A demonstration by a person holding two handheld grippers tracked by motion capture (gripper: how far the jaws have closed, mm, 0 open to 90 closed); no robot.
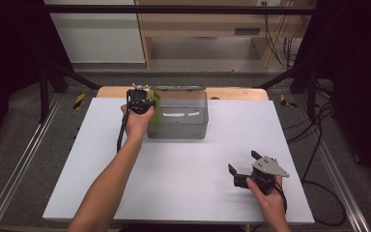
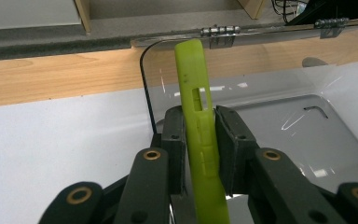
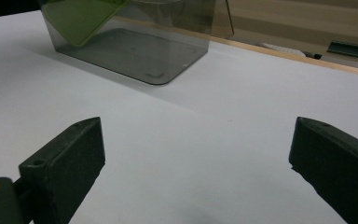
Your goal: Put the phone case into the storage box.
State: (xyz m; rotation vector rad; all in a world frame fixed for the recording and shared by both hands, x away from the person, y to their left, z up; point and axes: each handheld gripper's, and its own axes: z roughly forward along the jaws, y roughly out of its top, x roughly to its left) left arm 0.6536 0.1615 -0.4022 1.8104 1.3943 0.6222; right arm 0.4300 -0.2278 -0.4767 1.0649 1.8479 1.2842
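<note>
Plenty of open white table point(image 1: 183, 193) across the whole lower half of the high view, nothing lying between my two hands there. My right gripper point(image 1: 242, 173) sits at lower right with its jaws spread wide over bare surface, so it can slide left or toward the top of the frame freely. The one real obstacle is the clear smoky plastic box point(image 1: 178, 115) at top centre. My left gripper point(image 2: 200, 130) is right at that box's left wall, jaws either side of the thin green phone case point(image 2: 200, 121), which stands on edge against the wall. Left of the box the tabletop is bare out to the edge.
</note>
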